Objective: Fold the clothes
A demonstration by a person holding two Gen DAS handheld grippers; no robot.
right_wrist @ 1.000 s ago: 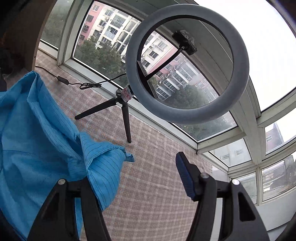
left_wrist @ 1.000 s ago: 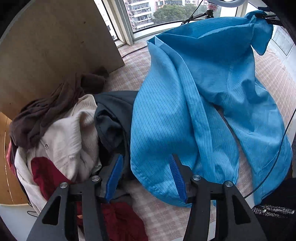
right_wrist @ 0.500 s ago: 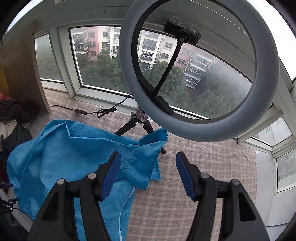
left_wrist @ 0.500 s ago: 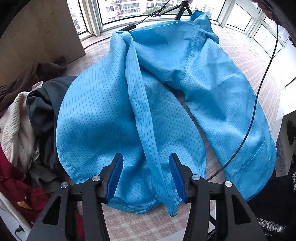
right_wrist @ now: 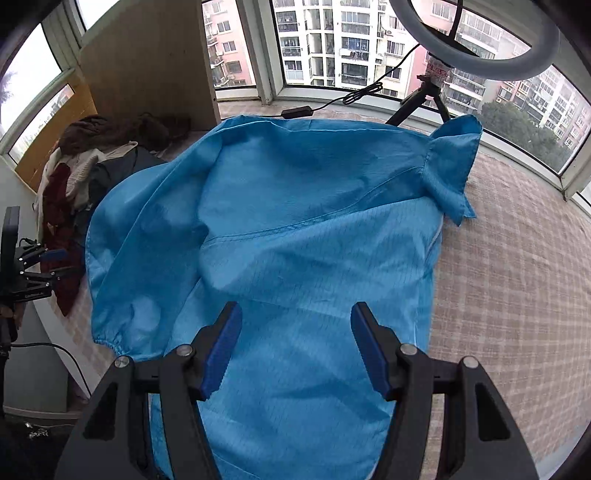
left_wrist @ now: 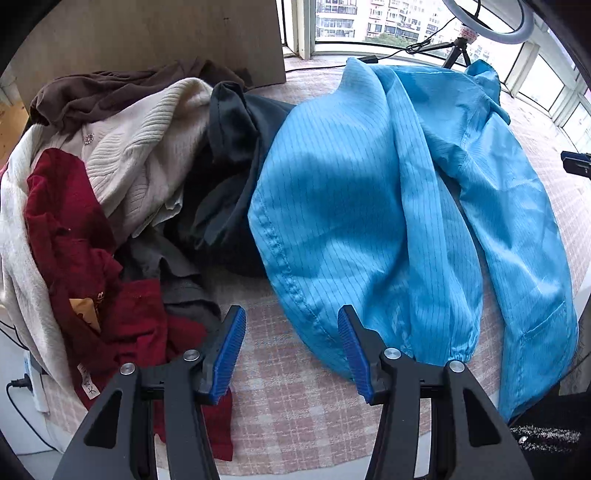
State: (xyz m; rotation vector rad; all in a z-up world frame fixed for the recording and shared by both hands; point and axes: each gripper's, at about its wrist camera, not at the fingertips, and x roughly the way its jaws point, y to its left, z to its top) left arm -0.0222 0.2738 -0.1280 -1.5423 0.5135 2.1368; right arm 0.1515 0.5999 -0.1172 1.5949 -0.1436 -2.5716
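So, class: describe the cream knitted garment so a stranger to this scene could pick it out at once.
Start at the wooden board standing by the window; a heap of clothes lies in front of it on the checked cloth. The cream knitted garment is near the heap's top, below a brown garment. Alone there, it is pale, ribbed, with a small sparkly button.

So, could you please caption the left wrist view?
Open left tongs hover over checked cloth beside blue jacket.
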